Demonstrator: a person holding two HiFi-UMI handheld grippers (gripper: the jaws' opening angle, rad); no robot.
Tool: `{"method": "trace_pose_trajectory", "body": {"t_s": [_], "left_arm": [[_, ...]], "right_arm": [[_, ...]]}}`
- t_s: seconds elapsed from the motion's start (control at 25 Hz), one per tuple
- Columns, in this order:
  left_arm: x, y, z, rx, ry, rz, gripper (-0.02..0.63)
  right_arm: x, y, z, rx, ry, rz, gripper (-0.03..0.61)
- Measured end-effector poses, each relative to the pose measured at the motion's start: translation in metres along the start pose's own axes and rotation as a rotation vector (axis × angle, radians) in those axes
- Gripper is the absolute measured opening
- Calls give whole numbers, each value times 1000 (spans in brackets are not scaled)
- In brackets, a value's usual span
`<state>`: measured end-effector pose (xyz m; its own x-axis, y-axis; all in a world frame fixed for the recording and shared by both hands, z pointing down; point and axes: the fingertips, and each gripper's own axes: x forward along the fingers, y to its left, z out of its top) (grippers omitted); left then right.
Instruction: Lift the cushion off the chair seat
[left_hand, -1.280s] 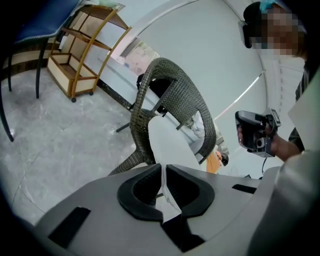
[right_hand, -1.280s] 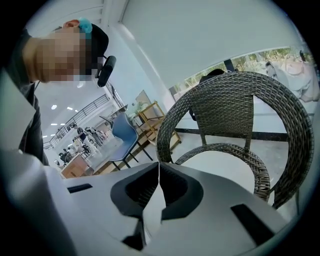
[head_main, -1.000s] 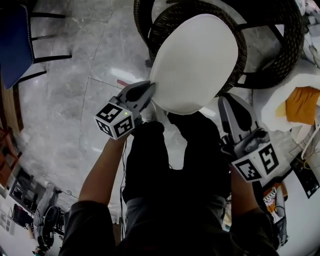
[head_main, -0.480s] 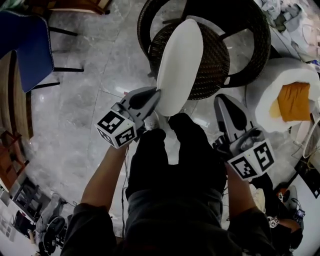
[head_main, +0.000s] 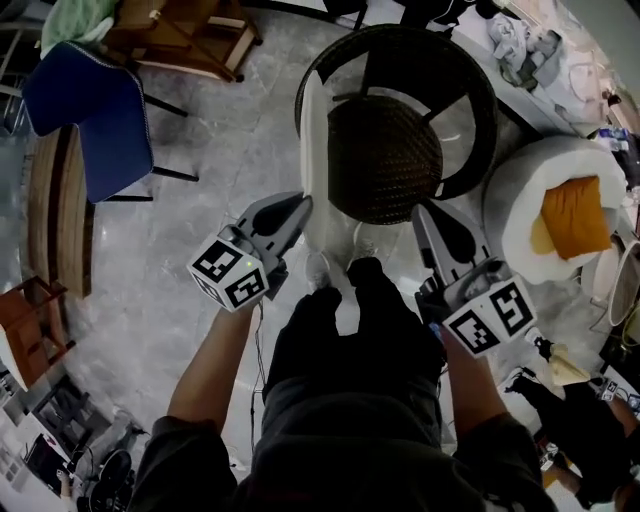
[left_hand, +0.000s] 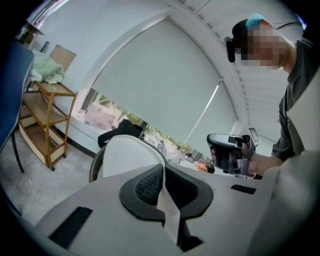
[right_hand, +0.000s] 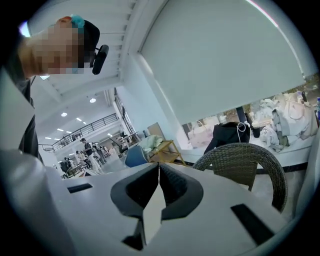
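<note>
The white cushion (head_main: 311, 150) hangs edge-on at the left rim of the dark wicker chair (head_main: 470, 110), off its round seat (head_main: 385, 160). My left gripper (head_main: 298, 208) is shut on the cushion's near edge. In the left gripper view the cushion (left_hand: 127, 157) stands upright just beyond the left gripper (left_hand: 163, 170), in front of the chair rim (left_hand: 95, 167). My right gripper (head_main: 424, 212) hovers at the seat's front right, apart from the cushion. Its jaws are together with nothing in them in the right gripper view (right_hand: 159, 167), and the chair back (right_hand: 245, 160) lies beyond.
A blue chair (head_main: 100, 110) and a wooden rack (head_main: 185, 40) stand at the left. A white round bed with an orange pad (head_main: 570, 215) sits right of the wicker chair. My dark-trousered legs (head_main: 350, 330) are directly below, on grey marble floor.
Both grippers have risen. The cushion swung from lying face-up over the seat to hanging edge-on from the left gripper, leaving the wicker seat bare.
</note>
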<state>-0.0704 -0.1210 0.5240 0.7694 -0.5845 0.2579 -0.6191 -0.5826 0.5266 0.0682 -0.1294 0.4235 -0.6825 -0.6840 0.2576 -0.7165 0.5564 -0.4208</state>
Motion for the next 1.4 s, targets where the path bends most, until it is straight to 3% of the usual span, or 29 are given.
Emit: {"method": "trace_pose_trajectory", "body": {"t_s": [0.52,0.88,1.4], "left_arm": [[-41,-79,169,184,-130,-72,18],[-59,-129,262,303,-237,-107,18],[-88,-185,342,411,-341,-142,18]], "right_arm": [[-8,68,125,-83,-134,53,15],[-31,91,190,-144,-234,62,15],[-61,118,255,-227,-339,64,15]]}}
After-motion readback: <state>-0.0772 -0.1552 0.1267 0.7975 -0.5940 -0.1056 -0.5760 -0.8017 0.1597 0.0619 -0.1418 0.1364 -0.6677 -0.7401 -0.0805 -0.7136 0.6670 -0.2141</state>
